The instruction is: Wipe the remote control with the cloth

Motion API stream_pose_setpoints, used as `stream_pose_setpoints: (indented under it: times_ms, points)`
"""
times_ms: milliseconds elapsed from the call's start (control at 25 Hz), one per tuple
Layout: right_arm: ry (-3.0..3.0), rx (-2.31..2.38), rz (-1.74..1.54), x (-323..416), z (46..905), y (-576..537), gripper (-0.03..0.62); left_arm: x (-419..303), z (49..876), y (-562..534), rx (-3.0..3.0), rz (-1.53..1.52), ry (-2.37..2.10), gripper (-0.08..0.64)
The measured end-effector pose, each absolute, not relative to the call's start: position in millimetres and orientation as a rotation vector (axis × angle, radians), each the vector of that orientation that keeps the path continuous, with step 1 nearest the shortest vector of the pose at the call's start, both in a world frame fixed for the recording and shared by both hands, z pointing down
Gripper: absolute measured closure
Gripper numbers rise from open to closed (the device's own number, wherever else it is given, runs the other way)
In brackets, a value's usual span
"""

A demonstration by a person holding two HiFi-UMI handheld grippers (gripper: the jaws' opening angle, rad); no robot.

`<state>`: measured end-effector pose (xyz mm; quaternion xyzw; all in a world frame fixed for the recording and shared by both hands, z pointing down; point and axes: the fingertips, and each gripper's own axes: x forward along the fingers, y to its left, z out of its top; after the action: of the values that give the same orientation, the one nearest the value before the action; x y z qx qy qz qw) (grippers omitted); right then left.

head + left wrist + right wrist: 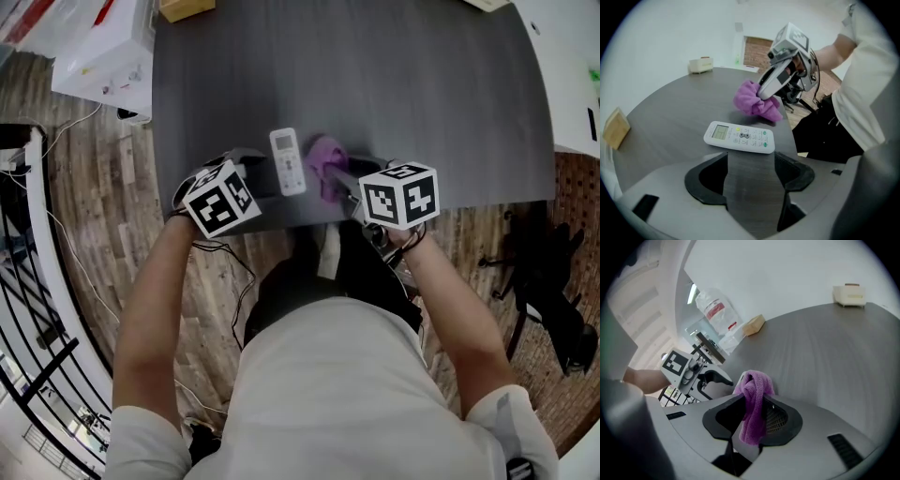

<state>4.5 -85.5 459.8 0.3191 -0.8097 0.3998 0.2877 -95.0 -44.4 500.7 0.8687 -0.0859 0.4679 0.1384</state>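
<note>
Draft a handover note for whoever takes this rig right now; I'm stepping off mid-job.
The left gripper has its jaws apart and empty, with bare table between them, just short of the remote control.
The right gripper has its jaws shut on the cloth, purple and bunched.
The remote control lies face up near the table's front edge, with the cloth beside it, not on it.
Done: the cloth is gripped. Cannot tell if any wiping has happened.
Left: probably steady the remote control with the left gripper, then wipe it.
</note>
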Motion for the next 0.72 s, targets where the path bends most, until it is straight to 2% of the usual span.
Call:
stream_pose_setpoints:
  times_ms: [120,320,360,440,480,520,720]
  points:
    - [-2.227,0.948,0.989,37.7,418.7,-98.3,0.483,-117.4,461.3,-45.8,2.476,1.035,-0.501,0.268]
    - [-2.301,1.106,0.877,116.3,348.8,-67.0,0.483,-129.4,372.1,-9.9,2.077,-0.092,-0.721,0.276]
    - [-2.317,1.140,0.864,128.4,338.4,-57.1,0.483,-128.7,356.1,1.9,2.005,-0.283,-0.713,0.299]
    - [-2.349,1.205,0.833,149.5,322.2,-31.5,0.483,-119.4,329.6,28.9,1.925,-0.540,-0.713,0.411]
    - [-2.367,1.237,0.805,160.3,315.0,-16.2,0.483,-108.8,319.0,43.7,1.919,-0.599,-0.719,0.468]
    - [-2.383,1.273,0.765,172.7,307.6,-0.2,0.483,-94.4,309.5,59.0,1.933,-0.616,-0.720,0.491]
    - [-2.276,1.595,0.417,280.5,289.3,36.8,0.483,-32.2,280.7,114.0,2.051,-0.544,-0.666,0.514]
